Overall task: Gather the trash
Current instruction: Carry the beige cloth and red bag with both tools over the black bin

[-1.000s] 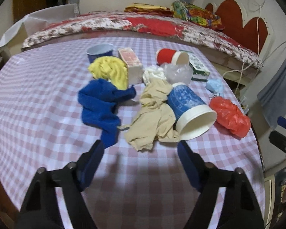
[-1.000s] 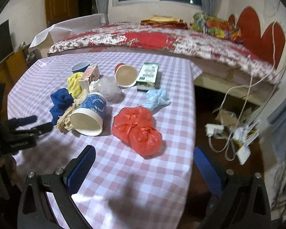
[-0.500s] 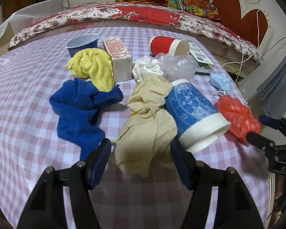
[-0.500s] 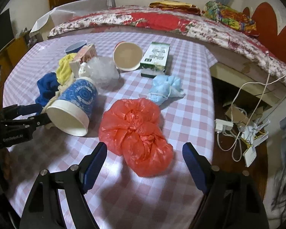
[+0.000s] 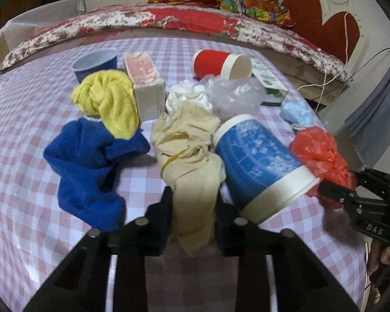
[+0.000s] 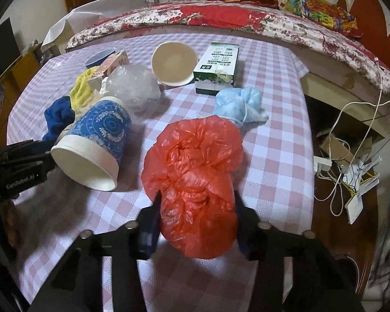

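My left gripper [image 5: 193, 205] is shut on the near end of a beige cloth [image 5: 189, 156] that lies on the checked tablecloth. My right gripper [image 6: 196, 208] is shut on a crumpled red plastic bag [image 6: 195, 171], its jaws pressing both sides; the bag also shows in the left wrist view [image 5: 322, 156]. A blue patterned paper cup [image 5: 260, 166] lies on its side between the two, seen too in the right wrist view [image 6: 96, 140].
On the table lie a blue cloth [image 5: 88, 166], a yellow cloth [image 5: 109, 101], a pink carton [image 5: 145, 83], a blue bowl [image 5: 93, 63], a red cup [image 5: 221, 63], clear plastic [image 6: 132, 88], a green carton [image 6: 217, 65] and a light blue mask [image 6: 238, 104]. A bed [image 6: 221, 18] stands behind; cables [image 6: 351, 171] lie on the floor right.
Both grippers moved forward and closed: the left onto the beige cloth, the right onto the red plastic bag. The other objects have not moved.
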{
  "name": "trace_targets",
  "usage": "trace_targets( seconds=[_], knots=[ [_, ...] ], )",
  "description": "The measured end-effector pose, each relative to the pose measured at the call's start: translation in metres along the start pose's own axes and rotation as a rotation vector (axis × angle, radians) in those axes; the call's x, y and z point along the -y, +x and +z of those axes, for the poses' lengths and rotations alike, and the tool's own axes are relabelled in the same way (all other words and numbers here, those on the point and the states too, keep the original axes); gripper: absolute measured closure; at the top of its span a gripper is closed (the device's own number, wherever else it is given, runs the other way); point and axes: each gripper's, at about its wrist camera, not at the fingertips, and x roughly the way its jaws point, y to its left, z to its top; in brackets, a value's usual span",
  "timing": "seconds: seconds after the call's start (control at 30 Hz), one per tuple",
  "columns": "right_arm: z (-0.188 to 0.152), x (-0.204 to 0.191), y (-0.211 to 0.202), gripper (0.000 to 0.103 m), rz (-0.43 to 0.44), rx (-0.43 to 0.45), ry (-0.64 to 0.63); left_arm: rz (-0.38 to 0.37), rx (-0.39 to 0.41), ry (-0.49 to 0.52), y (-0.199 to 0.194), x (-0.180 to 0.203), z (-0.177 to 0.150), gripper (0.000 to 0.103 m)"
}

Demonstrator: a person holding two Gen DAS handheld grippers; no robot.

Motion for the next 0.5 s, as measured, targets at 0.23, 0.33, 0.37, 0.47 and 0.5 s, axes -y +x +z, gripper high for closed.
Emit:
trace_targets(
  seconds=[0.23,0.33,0.37,0.47,0.5],
  knots=[
    [-0.006,-0.007,-0.034,0.065,-0.003,0.082,0.0,0.007,0.08,0.008,-0.032,0.0,-0.002,0.079],
    [-0.009,-0.007,-0.049,0.065,-0.007,0.111,0.017,0.005,0.105,0.014,-0.046,0.003,-0.004,0.079],
    [-0.01,-0.006,-0.054,0.065,-0.014,0.121,0.022,0.002,0.112,0.018,-0.05,0.005,-0.005,0.079],
    [-0.015,-0.001,-0.067,0.065,-0.028,0.145,0.045,-0.014,0.127,0.034,-0.058,0.015,-0.006,0.079],
    [-0.017,0.002,-0.071,0.065,-0.033,0.151,0.051,-0.026,0.129,0.04,-0.06,0.019,-0.006,0.079]
  ],
)
